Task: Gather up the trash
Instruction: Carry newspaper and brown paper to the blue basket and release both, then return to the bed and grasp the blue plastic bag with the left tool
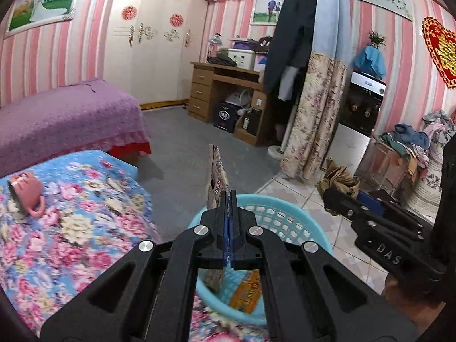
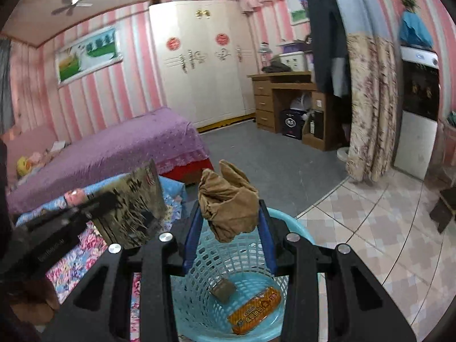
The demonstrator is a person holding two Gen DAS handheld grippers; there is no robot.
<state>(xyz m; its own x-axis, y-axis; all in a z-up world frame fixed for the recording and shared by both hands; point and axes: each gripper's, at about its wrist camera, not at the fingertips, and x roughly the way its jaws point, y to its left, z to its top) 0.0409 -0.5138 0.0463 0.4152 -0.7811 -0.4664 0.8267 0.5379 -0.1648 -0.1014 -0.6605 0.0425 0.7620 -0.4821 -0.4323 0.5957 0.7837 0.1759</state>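
Right gripper (image 2: 229, 213) fingers clamp a crumpled brown paper wad (image 2: 228, 202), light and soft, over the blue basket (image 2: 296, 228) at lower centre; left gripper (image 1: 229, 199) pinches a flat, flimsy printed wrapper (image 1: 218, 176) by its edge.

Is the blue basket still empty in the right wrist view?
No, the blue basket already holds an orange snack wrapper and a small brown piece on its bottom.
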